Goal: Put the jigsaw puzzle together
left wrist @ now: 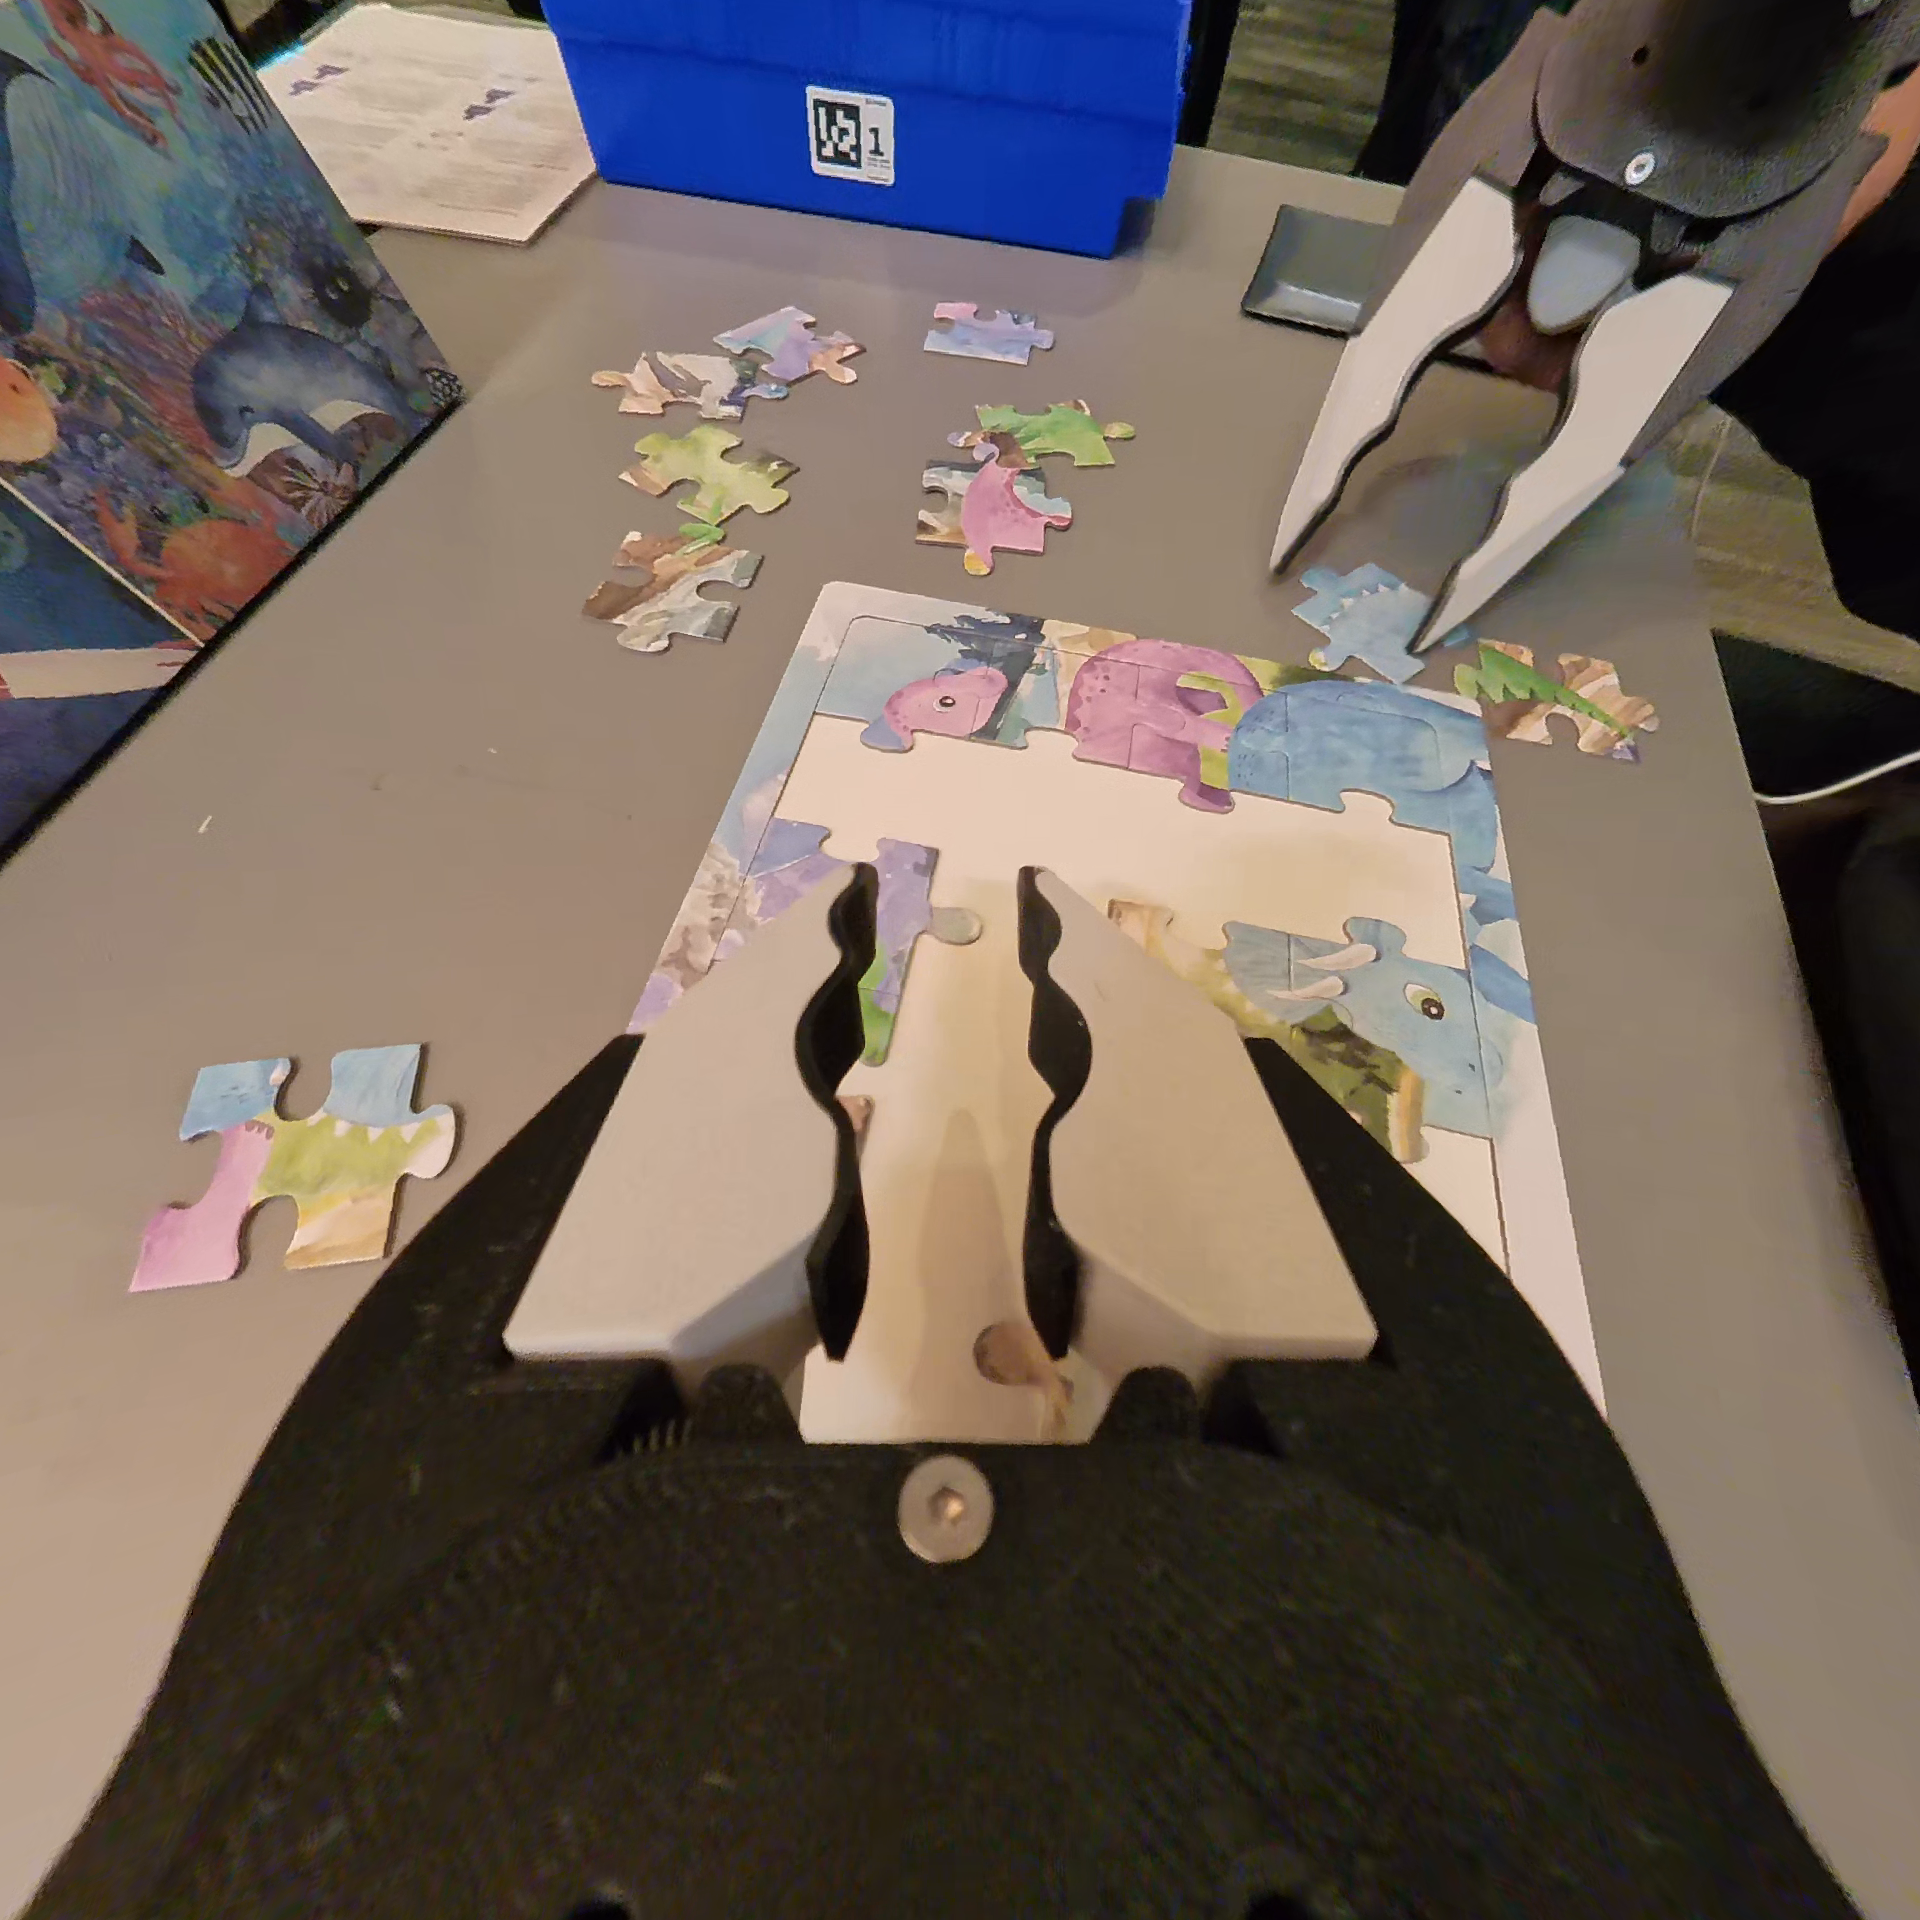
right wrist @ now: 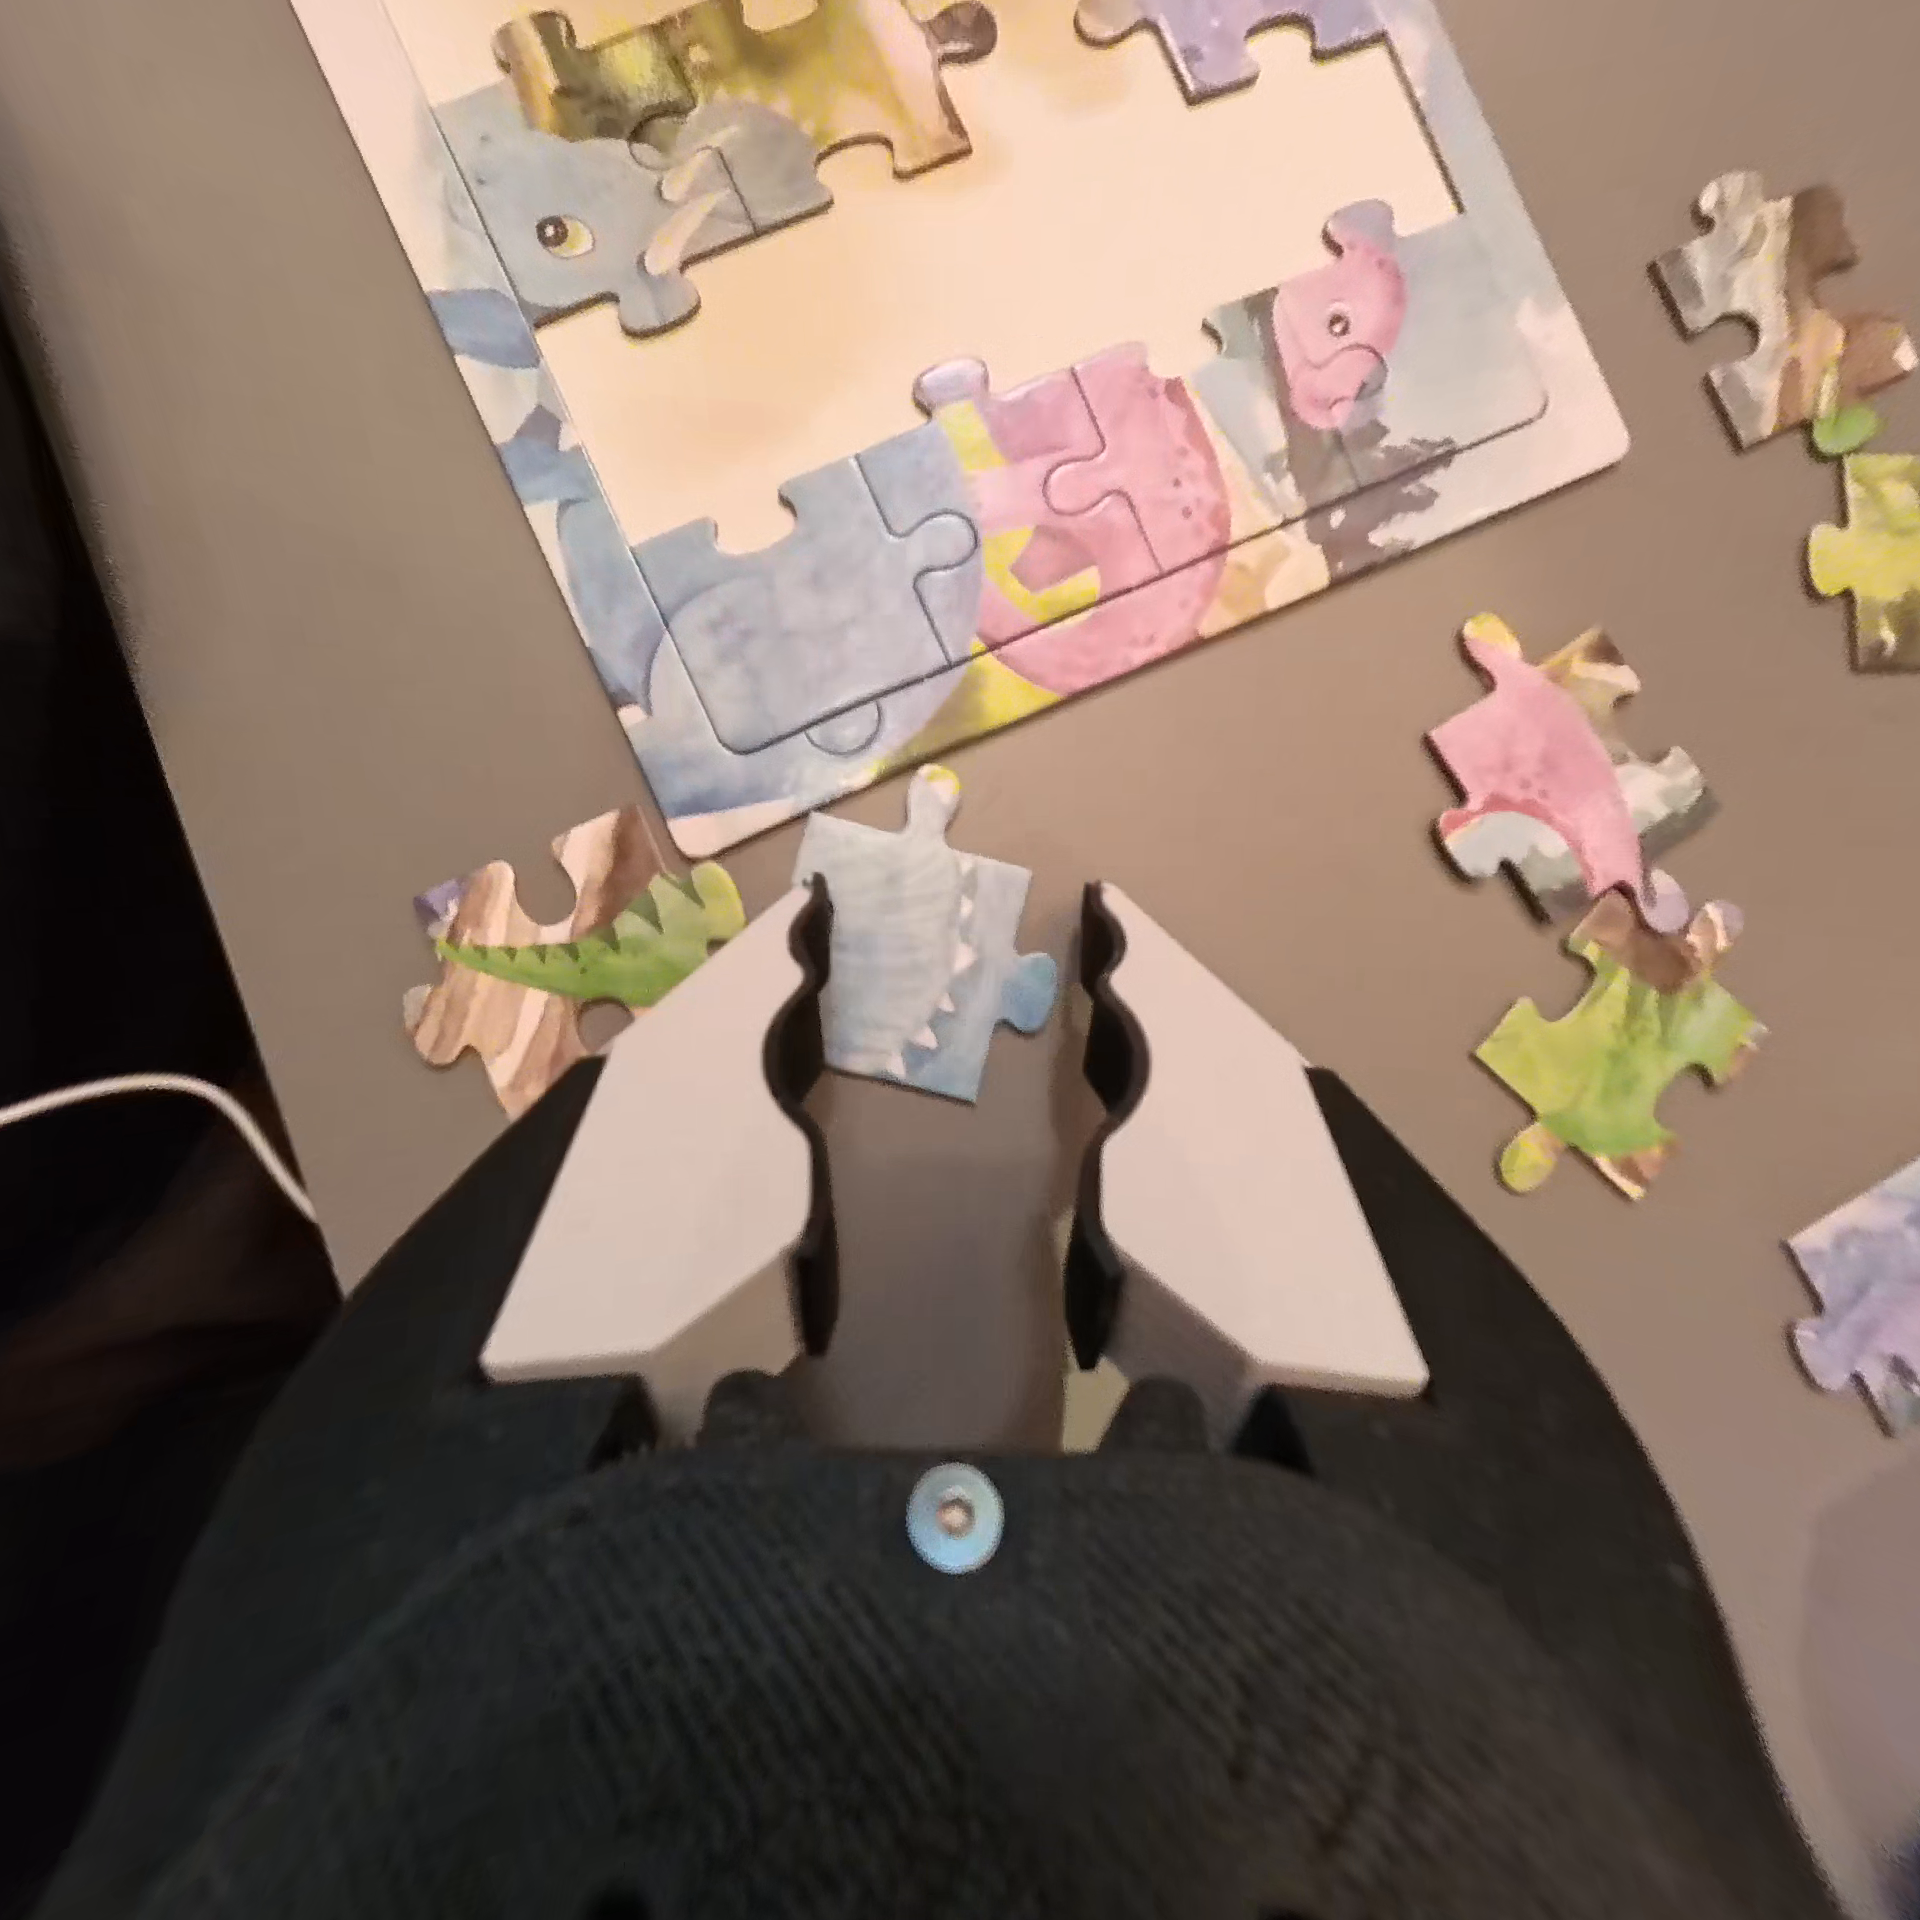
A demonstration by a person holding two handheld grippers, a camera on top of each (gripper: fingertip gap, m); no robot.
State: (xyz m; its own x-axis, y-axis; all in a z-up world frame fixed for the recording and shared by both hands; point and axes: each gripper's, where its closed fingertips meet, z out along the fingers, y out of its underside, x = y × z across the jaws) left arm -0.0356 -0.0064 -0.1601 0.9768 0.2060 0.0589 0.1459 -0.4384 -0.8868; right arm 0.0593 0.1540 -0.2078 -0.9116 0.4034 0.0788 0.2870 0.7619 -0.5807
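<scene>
A white puzzle tray (left wrist: pixel 1132 821) lies on the grey table, partly filled with dinosaur pieces along its far and near rows. My left gripper (left wrist: pixel 940 883) is open and empty, hovering over the tray's near part. My right gripper (right wrist: pixel 951 899) is open, its fingers straddling a light blue piece (right wrist: pixel 914 956) that lies flat on the table just off the tray's corner. In the left wrist view that gripper (left wrist: pixel 1351 608) stands over the same piece (left wrist: pixel 1361 618). The tray (right wrist: pixel 1143 260) also shows in the right wrist view.
Loose pieces lie beyond the tray (left wrist: pixel 707 473) (left wrist: pixel 997 509), one at near left (left wrist: pixel 301 1164) and a brown-green one (left wrist: pixel 1558 701) (right wrist: pixel 571 966) beside the blue piece. A blue bin (left wrist: pixel 883 114) stands at the back, a picture box (left wrist: pixel 187 312) at left. The table edge and a white cable (right wrist: pixel 208 1122) are near my right gripper. One gripper's finger ends stand about 20 centimeters off the other's.
</scene>
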